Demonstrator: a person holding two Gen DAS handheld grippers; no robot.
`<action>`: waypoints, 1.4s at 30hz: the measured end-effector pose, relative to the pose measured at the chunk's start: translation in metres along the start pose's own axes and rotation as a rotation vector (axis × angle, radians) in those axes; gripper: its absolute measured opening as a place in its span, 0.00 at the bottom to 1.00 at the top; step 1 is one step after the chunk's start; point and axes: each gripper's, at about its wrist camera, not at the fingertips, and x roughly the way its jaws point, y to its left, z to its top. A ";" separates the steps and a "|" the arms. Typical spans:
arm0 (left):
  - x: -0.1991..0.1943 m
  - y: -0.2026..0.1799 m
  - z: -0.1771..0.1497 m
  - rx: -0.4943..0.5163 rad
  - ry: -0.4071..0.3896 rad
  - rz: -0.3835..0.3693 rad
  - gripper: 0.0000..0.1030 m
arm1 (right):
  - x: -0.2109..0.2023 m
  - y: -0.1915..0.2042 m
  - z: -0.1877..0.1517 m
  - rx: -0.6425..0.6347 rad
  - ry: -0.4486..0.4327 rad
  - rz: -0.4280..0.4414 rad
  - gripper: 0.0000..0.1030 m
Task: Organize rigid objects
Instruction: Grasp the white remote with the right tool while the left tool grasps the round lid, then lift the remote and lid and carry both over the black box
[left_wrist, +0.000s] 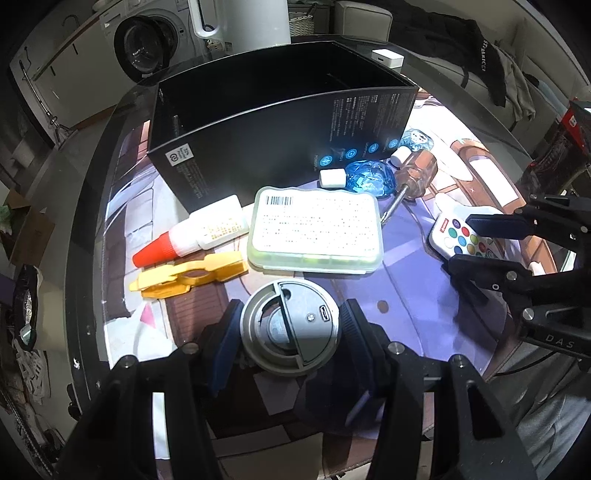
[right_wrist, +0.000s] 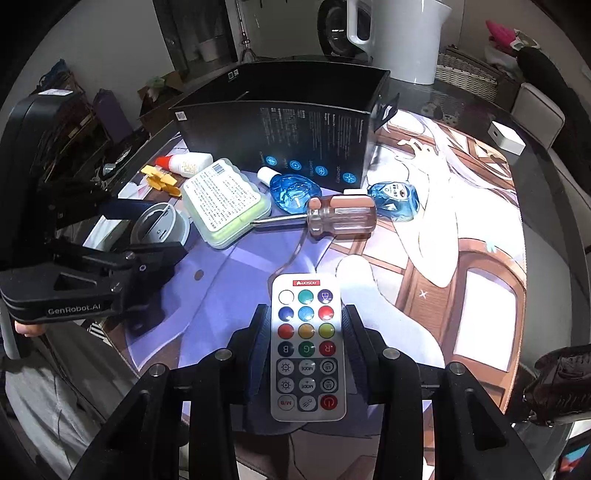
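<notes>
Both grippers loaded: left gripper (left_wrist: 290, 328) clamps grey round device (left_wrist: 290, 326), right gripper (right_wrist: 306, 332) apparently grips remote (right_wrist: 307, 347). Lift clear of counter (right_wrist: 546, 221) clutter, lower into black box (right_wrist: 280, 122).

We are holding the left gripper (left_wrist: 290, 325) low, its jaws closing around a round device (left_wrist: 290, 326). We are clamping the right gripper (right_wrist: 306, 332) on a remote (right_wrist: 307, 347).

- We see a home: a washer (left_wrist: 142, 46) and kettle (left_wrist: 243, 22) behind the table (left_wrist: 85, 206).
- We also see a basket (right_wrist: 467, 72) and hanging clothes (left_wrist: 491, 70).
</notes>
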 end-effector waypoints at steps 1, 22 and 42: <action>0.000 0.000 0.000 0.002 -0.002 -0.001 0.53 | 0.001 0.001 0.002 -0.002 -0.006 -0.004 0.38; -0.009 -0.001 -0.003 0.031 -0.041 0.039 0.47 | 0.007 0.020 0.004 -0.082 -0.023 -0.050 0.38; -0.067 0.003 0.002 0.035 -0.277 0.028 0.47 | -0.038 0.016 0.016 -0.024 -0.243 0.011 0.38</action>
